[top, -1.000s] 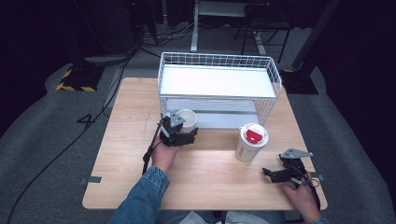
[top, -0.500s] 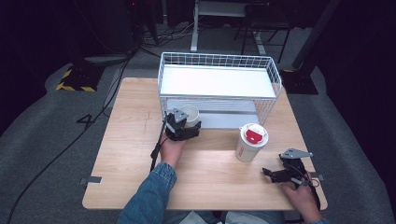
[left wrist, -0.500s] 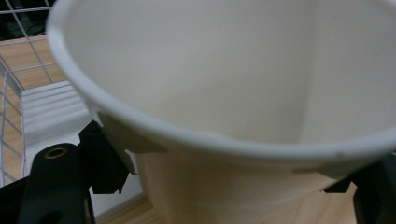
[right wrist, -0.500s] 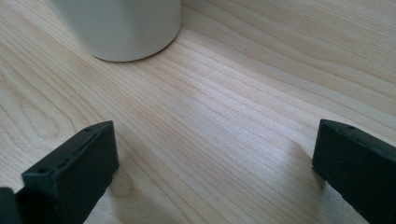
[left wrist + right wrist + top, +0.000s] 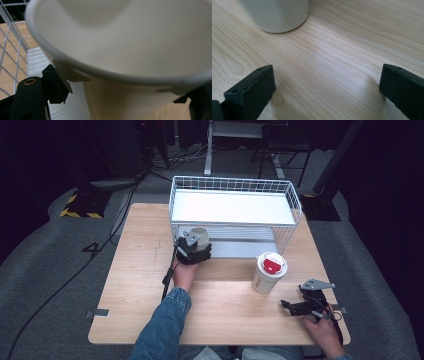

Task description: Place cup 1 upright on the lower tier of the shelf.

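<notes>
An empty white paper cup is clamped between the black jaws of my left gripper, which is shut on it. The cup hangs at the front left of the white wire basket, just before its lower shelf. A second paper cup with a red-and-white lid stands upright on the wooden table. My right gripper rests low on the table at the front right, open, with nothing between its jaws. The lidded cup's base stands ahead of it.
The two-level wire basket fills the back half of the table; its wires run close to the held cup on the left. A cable trails from the left gripper along the forearm. The table's edges drop to dark floor.
My left gripper has carried the empty cup forward and a little down, up to the basket's front. The right gripper and the lidded cup have stayed put.
</notes>
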Available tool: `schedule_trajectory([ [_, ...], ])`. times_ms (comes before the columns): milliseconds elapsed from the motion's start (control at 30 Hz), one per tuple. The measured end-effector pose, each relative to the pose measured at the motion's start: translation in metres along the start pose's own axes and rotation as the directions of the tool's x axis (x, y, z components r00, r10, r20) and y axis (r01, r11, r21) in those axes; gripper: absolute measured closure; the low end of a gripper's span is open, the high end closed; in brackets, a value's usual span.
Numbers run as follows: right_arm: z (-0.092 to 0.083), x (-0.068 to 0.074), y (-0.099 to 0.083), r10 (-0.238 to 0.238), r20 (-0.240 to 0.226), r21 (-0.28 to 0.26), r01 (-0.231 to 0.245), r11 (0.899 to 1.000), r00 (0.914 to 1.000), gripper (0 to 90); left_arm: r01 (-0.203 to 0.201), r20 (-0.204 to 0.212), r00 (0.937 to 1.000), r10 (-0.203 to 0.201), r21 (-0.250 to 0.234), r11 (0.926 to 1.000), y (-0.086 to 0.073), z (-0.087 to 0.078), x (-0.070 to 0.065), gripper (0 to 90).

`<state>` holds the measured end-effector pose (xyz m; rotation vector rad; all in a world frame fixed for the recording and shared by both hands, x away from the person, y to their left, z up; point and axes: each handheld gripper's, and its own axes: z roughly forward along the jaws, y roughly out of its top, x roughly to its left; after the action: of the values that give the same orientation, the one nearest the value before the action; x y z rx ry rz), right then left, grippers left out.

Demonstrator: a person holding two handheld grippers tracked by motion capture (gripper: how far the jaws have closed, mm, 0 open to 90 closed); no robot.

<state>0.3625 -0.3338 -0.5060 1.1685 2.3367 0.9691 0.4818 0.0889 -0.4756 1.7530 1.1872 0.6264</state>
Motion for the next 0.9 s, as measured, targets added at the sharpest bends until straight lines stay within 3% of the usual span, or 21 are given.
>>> schedule_trajectory([
  [200,0.0,0.0,0.0,0.003,0.003,-0.001,-0.003,1.0,1.0,0.4,0.013,-0.019,0.9997,-0.013,-0.007,0.9999,-0.005,0.009,0.008,22.3],
  [633,0.0,0.0,0.0,0.003,0.004,-0.001,-0.003,1.0,1.0,0.4,-0.004,-0.042,0.9991,0.002,-0.059,0.9982,-0.007,0.017,0.009,22.3],
  [767,0.0,0.0,0.0,0.003,0.004,-0.001,-0.003,1.0,1.0,0.4,-0.017,-0.029,0.9994,0.017,-0.012,0.9998,0.0,0.02,0.009,22.2],
  [900,0.0,0.0,0.0,0.003,0.004,-0.001,-0.003,1.0,1.0,0.4,-0.023,-0.021,0.9995,0.022,-0.021,0.9995,0.0,0.024,0.009,22.1],
])
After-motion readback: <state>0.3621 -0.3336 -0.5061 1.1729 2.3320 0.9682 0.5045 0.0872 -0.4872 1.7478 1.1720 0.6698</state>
